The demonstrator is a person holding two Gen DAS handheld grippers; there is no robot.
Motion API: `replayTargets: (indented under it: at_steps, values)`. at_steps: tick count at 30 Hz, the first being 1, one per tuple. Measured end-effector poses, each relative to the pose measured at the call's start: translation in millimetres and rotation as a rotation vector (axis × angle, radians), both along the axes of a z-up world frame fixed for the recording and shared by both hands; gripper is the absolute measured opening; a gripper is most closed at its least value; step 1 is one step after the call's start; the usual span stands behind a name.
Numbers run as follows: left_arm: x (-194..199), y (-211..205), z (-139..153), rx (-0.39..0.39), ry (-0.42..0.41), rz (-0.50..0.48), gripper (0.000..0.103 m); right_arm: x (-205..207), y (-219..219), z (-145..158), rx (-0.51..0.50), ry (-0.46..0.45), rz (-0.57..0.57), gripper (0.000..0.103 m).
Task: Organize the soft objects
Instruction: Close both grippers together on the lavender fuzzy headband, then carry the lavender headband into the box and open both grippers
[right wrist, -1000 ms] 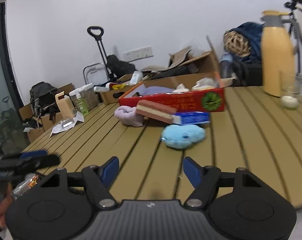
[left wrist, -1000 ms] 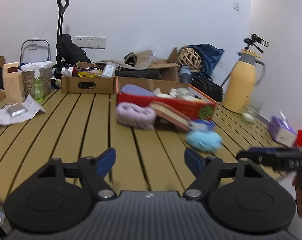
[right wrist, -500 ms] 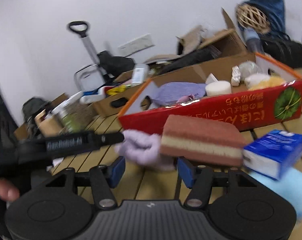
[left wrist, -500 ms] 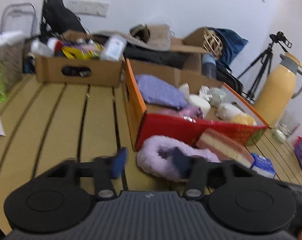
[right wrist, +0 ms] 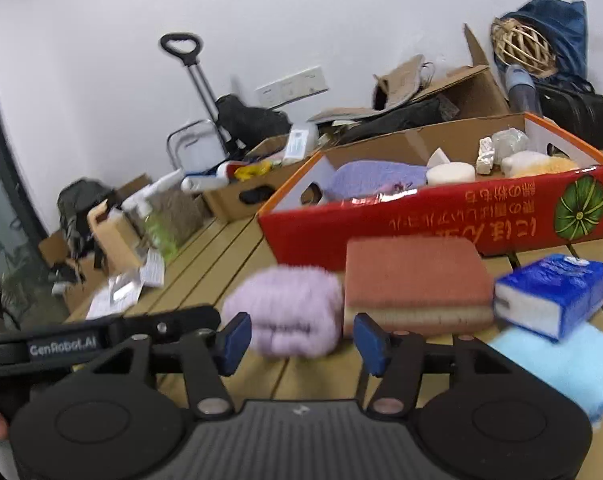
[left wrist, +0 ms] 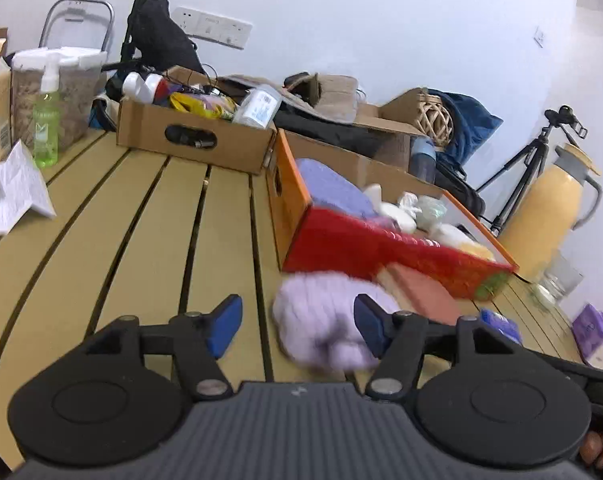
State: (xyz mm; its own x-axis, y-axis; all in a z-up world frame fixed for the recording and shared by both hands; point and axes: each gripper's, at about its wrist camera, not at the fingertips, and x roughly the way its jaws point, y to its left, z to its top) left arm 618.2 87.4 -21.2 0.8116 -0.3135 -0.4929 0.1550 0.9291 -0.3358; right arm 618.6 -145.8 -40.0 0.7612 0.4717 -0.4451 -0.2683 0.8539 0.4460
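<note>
Beside the red box [right wrist: 441, 224], both tools stand spread, left tool [left wrist: 297, 326] reopening, right tool [right wrist: 299, 338] having narrowed, gripping nothing.

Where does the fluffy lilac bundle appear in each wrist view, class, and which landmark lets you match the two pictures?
Left wrist view: the fluffy lilac bundle lies low and right of centre on the slatted table, partly behind the right blue pad.
Right wrist view: the bundle lies low at centre, beyond the two blue pads, beside the brown sponge block.
Shared landmark: the red cardboard box just behind it.
</note>
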Motion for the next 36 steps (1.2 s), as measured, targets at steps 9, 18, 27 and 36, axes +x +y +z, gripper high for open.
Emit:
replayTargets:
  at_steps: [9, 18, 27, 36]
  values:
    - [17.7, 7.7, -21.6, -0.108, 0.136, 0.009, 0.028, 21.2, 9.1, -23.8, 0.078, 0.095, -0.096, 0.011]
    - [-95.5, -3.4, 39.2, -0.151, -0.025, -0.017, 0.025, -61.8, -5.5, 23.8, 0.083, -0.019, -0.009, 0.007]
    - [-212.4, -39.2, 66.9, -0.144, -0.143, -0.054, 0.025, -188.2, -37.1, 69.3, 0.023, -0.202, 0.010, 0.007]
    - [-270.9, -69.1, 89.8, -0.098, -0.225, -0.074, 0.025, -258.4, -69.8, 86.4, 0.032, -0.280, -0.001, 0.007]
